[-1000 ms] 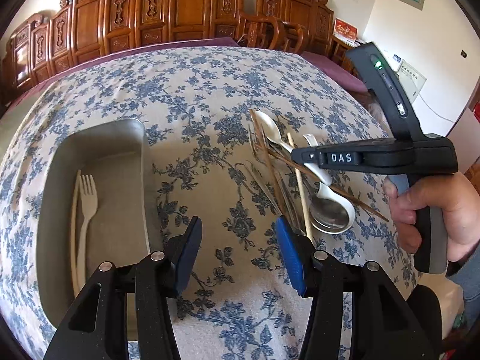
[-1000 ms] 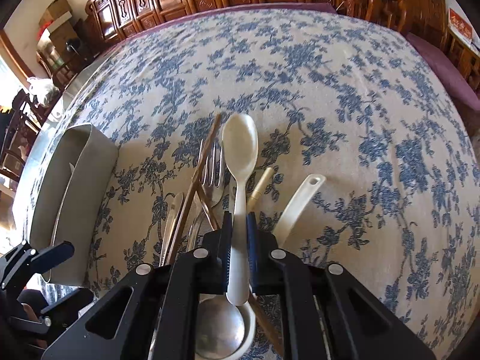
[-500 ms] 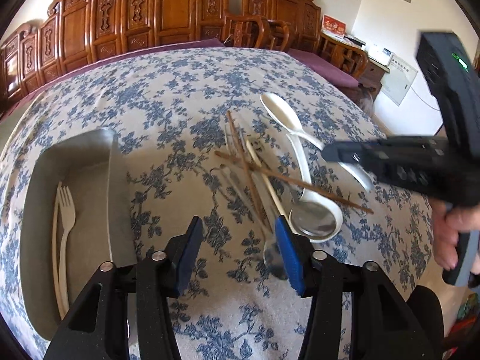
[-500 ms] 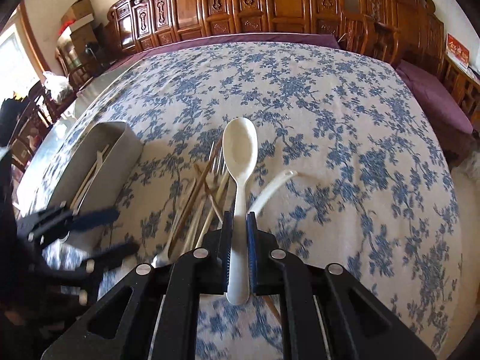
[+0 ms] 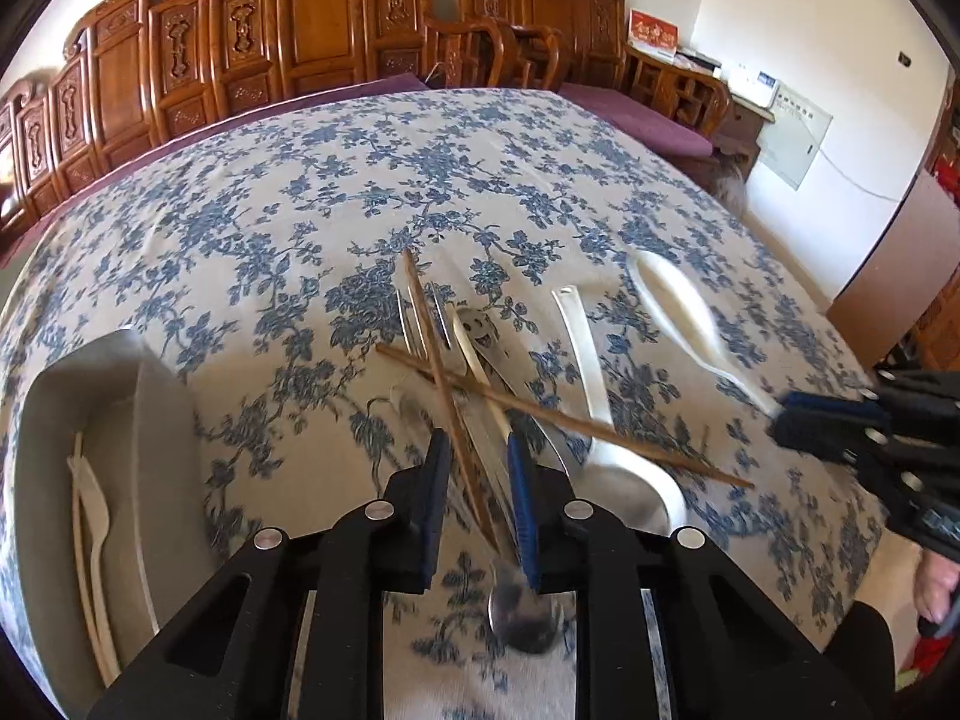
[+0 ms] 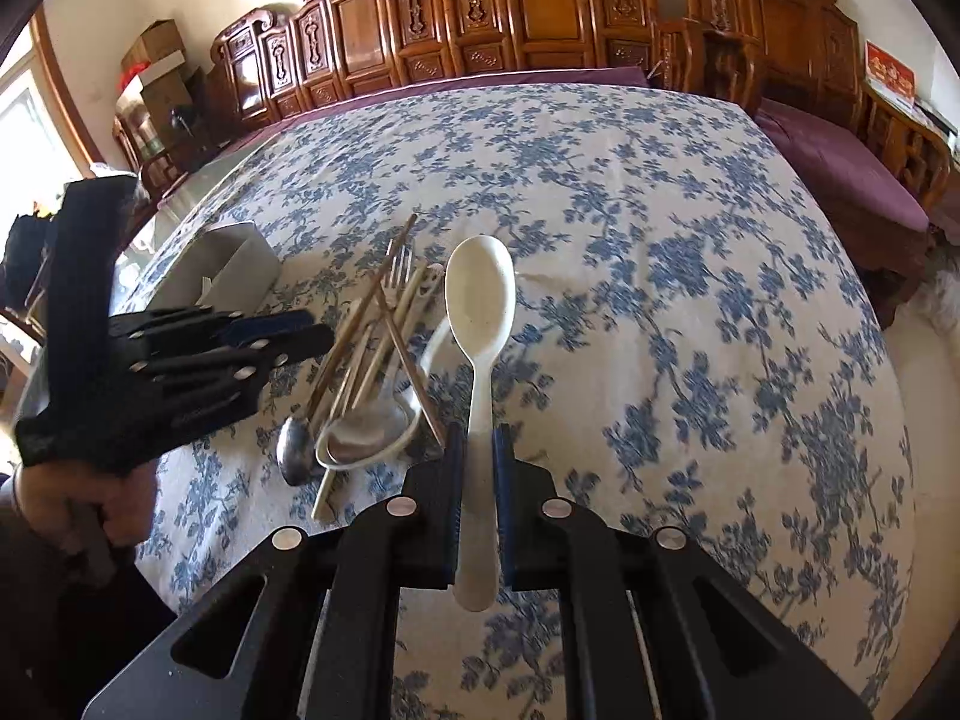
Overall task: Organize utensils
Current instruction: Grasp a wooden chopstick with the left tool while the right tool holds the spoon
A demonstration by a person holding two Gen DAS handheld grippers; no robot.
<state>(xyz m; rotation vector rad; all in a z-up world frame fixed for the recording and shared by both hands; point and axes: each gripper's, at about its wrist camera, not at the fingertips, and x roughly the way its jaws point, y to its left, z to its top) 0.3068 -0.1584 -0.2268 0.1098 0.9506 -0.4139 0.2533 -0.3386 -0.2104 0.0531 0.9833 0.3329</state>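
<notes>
Fingers (image 6: 478,468) of the right gripper clenched a cream plastic spoon's (image 6: 480,306) handle; left fingers (image 5: 477,480) were closing around a brown wooden chopstick (image 5: 447,396).
Beyond them a mixed utensil pile (image 5: 510,372) remained on the worktop; left of them, the grey tray (image 5: 156,420) held only pale cutlery, so sorting seemed barely begun.

White tablecloth (image 5: 300,228) scattered with blue flowers; cream plastic spoon (image 6: 480,324) gleaming pale; brown chopsticks (image 5: 540,414) crossing silver cutlery. Grey tray (image 5: 162,420) holding a cream fork (image 5: 96,516); carved chairs (image 5: 312,18) glowing reddish-brown.
</notes>
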